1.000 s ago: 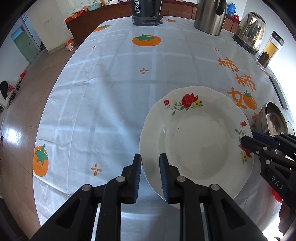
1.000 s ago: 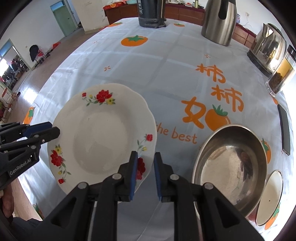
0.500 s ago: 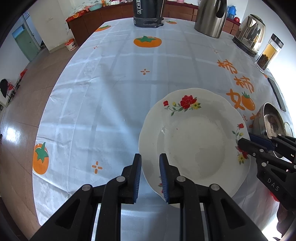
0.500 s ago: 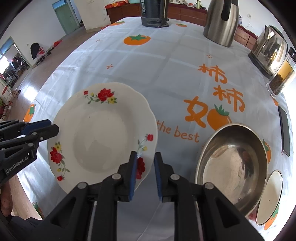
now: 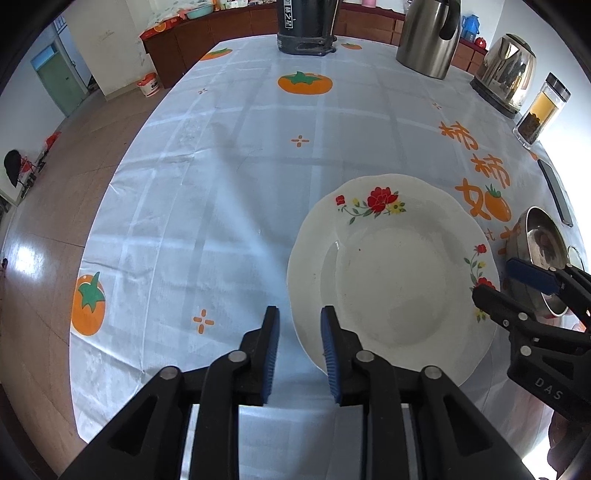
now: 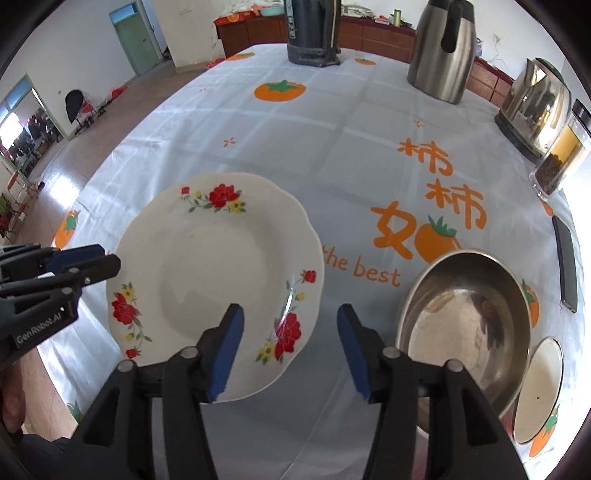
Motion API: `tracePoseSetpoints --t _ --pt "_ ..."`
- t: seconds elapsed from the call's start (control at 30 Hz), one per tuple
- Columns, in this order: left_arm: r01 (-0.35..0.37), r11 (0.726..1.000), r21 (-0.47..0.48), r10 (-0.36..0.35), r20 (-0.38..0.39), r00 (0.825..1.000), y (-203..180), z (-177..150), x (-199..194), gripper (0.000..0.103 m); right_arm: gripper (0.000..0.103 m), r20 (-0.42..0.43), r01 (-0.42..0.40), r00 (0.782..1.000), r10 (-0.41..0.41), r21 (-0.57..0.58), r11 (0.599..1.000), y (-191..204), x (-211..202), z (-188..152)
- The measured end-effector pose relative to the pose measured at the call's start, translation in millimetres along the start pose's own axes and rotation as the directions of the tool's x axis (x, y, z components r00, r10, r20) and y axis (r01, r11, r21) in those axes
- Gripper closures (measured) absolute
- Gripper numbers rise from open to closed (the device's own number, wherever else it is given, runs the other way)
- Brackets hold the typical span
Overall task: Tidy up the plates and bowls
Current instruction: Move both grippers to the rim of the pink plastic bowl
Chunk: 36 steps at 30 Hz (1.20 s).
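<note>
Plate: white floral plate (image 6: pixel 221 280), scalloped rim, red flower sprays; lies flat on tablecloth (image 5: pixel 207 192) at near edge of table. Empty.
Left gripper (image 5: pixel 299 350): jaws opening; plate's 8 o'clock rim sits between the blue pads, pads appear clear of it. Nothing gripped.
Right gripper (image 6: pixel 288 350): jaws opening, wider than the left; plate's 4 o'clock rim w/ red flower lies between pads, no contact seen. Nothing gripped.
Cross-check: right gripper also seen in left wrist view at 3 o'clock of plate; left gripper seen in right wrist view at 9 o'clock of plate.
Steel bowl (image 6: pixel 465 325): at 3 o'clock of plate, near but apart; upright, empty, reflective inside.
Small dish (image 6: pixel 539 387): at 4 o'clock of steel bowl, just beside it; touching or not – can't tell at the distorted edge.
Phone (image 6: pixel 565 258): dark, flat, at 2 o'clock of steel bowl near table's right edge.
Far side, 12 to 2 o'clock: black thermos base (image 5: pixel 306 26), steel jug (image 5: pixel 428 37), electric kettle (image 5: pixel 506 74), glass jar (image 5: pixel 539 110) w/ dark contents at the bottom.
Cloth: pale check w/ orange persimmon prints & lettering.
</note>
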<state>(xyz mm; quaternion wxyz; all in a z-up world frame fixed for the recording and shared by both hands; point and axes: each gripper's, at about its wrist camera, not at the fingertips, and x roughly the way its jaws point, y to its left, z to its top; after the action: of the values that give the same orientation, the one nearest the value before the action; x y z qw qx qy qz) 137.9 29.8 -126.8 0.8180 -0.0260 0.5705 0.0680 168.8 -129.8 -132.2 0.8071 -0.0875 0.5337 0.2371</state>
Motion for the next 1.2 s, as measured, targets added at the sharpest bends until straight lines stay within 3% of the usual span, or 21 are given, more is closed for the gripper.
tracePoseSetpoints --t 0.1,0.13,0.4,0.6,1.0,1.2 --pt "-0.005 1.0 -0.004 0.005 0.014 1.0 -2 -2 -5 0.047 0.045 0.014 -0.009 1.0 0.008 0.01 1.0 0 -9 -3" --pt "-0.005 1.0 -0.003 0.005 0.018 1.0 -4 -2 -6 0.046 0.045 0.017 -0.009 1.0 0.009 0.012 1.0 0 -12 -5" --pt "0.03 0.997 0.073 -0.032 0.034 0.999 -39 -10 -21 0.046 0.045 0.063 0.007 0.998 -0.011 0.061 0.998 -16 -46 -28" --pt "0.091 0.98 0.176 -0.095 0.014 0.995 -83 -18 -31 0.046 0.045 0.095 0.022 0.995 -0.035 0.139 0.99 -42 -78 -56" --pt "0.232 0.897 0.376 -0.238 -0.033 0.971 -192 -52 -49 0.046 0.048 0.064 0.127 0.985 -0.159 0.35 0.928 -122 -123 -140" --pt "0.279 0.86 0.428 -0.286 -0.05 0.957 -233 -65 -57 0.046 0.053 0.031 0.157 0.982 -0.185 0.409 0.899 -153 -132 -175"
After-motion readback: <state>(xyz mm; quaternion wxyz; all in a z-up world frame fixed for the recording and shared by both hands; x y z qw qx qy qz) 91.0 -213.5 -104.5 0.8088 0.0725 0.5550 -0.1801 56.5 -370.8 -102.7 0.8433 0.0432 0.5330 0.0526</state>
